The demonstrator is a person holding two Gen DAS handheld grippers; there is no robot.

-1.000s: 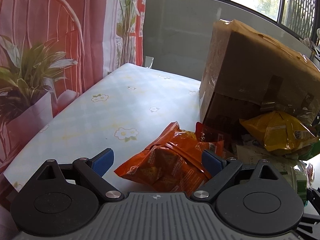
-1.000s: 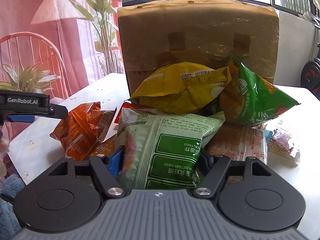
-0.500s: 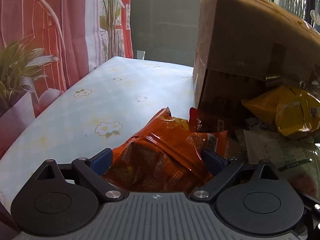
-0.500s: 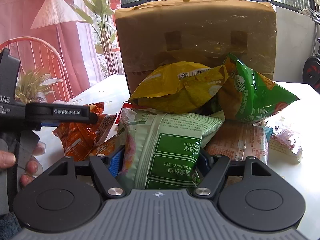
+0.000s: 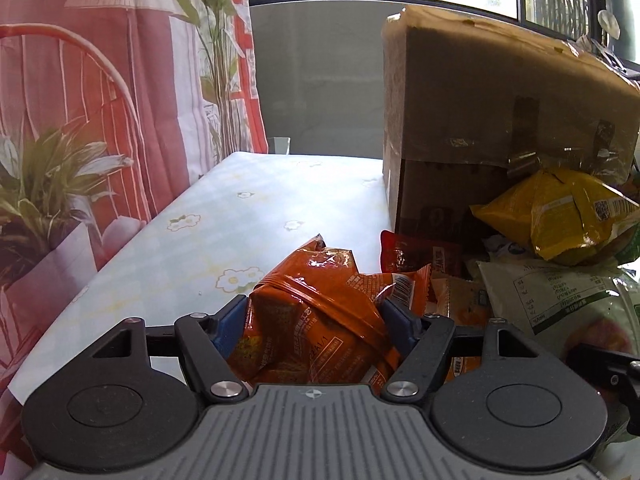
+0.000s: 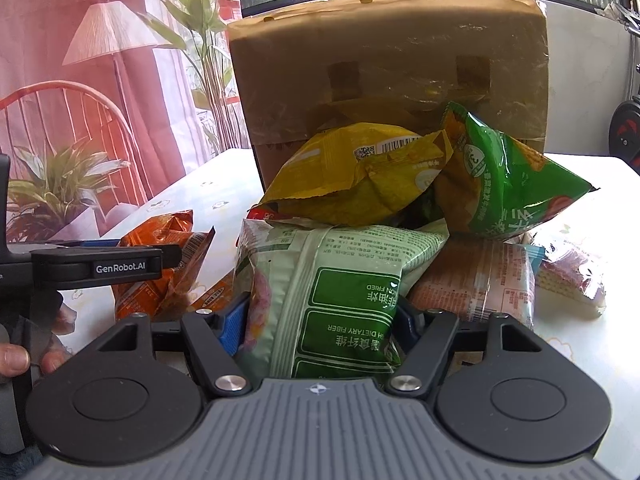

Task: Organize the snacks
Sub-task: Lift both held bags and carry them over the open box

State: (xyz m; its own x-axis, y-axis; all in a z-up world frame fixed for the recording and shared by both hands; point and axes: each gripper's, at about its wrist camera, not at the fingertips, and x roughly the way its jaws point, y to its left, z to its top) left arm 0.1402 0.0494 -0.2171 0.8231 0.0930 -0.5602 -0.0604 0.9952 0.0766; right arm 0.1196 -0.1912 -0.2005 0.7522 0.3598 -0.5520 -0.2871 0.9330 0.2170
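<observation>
A pile of snack bags lies in front of a cardboard box (image 6: 388, 72) lying on its side on the table. My left gripper (image 5: 316, 312) is shut on an orange snack bag (image 5: 316, 320), blue pads pressing both its sides; the bag also shows in the right wrist view (image 6: 168, 264). My right gripper (image 6: 320, 320) is shut on a pale green snack bag (image 6: 332, 292) at the pile's front. A yellow bag (image 6: 360, 176) and a bright green bag (image 6: 508, 188) lie on top, against the box mouth.
The table has a pale floral cloth (image 5: 248, 216). A red packet (image 5: 420, 252) lies by the box (image 5: 480, 120). A pink wrapped pack (image 6: 480, 280) and a wafer pack (image 6: 568, 280) lie on the right. A printed curtain (image 5: 100, 80) hangs left.
My left gripper has moved forward around the orange bag and closed on it. My right gripper has stayed shut on the pale green bag.
</observation>
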